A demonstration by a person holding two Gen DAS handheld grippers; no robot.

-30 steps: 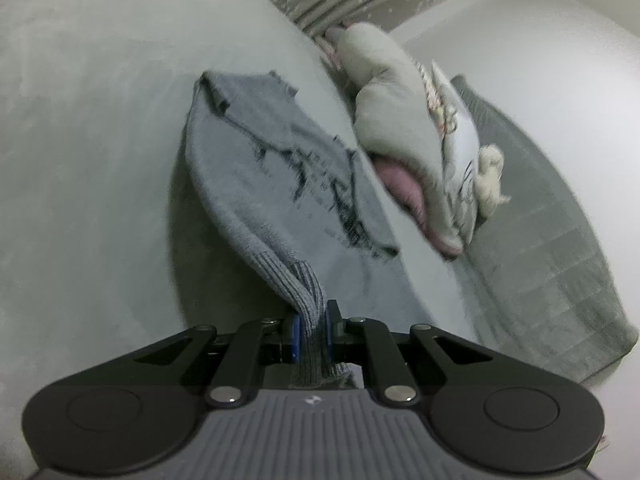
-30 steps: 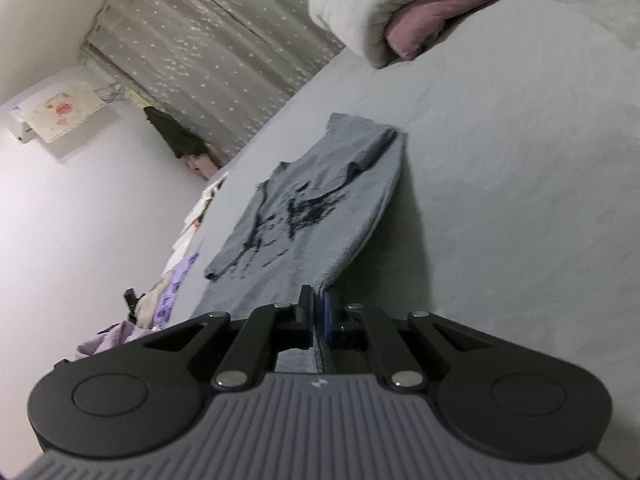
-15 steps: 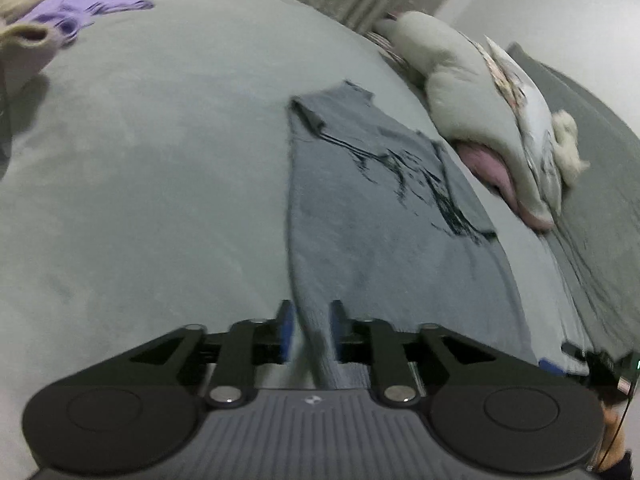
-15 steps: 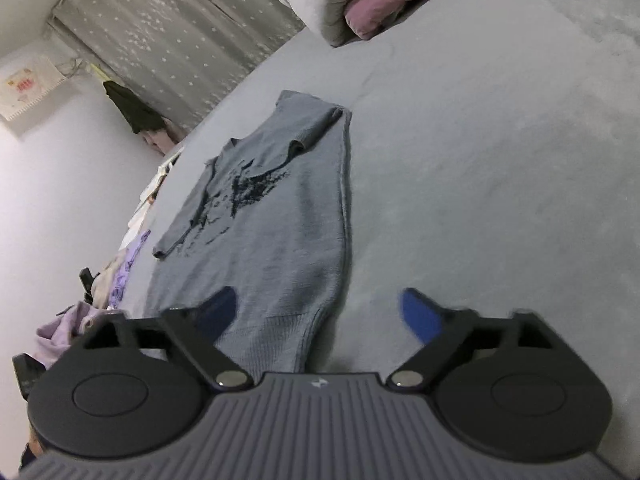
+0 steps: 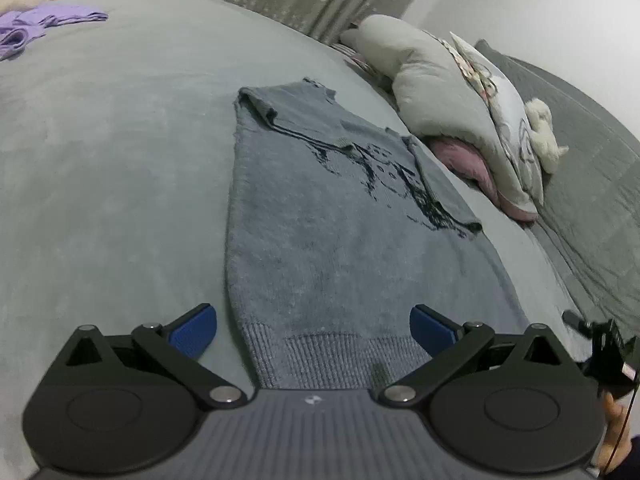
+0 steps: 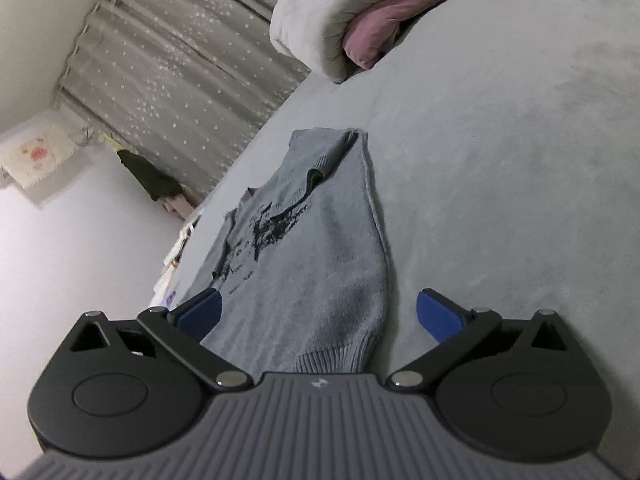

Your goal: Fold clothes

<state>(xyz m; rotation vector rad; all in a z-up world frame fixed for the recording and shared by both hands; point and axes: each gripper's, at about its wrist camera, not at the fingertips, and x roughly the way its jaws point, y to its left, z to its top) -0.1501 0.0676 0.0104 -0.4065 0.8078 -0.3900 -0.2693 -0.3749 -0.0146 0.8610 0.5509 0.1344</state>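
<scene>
Bed [image 5: 100, 184] serving as flat work surface. Sweater [image 5: 320, 232] spread face up at 12 o'clock of both tools, both sleeves tucked in over the chest, hem nearest, likely squared for a lengthwise fold. Left gripper [image 5: 313, 330] spread wide over the hem, holding nothing. Right gripper [image 6: 319, 314] equally wide, empty, above the hem's right corner.

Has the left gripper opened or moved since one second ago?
Yes. The left gripper, then shut on the grey sweater's ribbed hem, is now open. The sweater lies flat on the bed, its hem between the fingers.
</scene>
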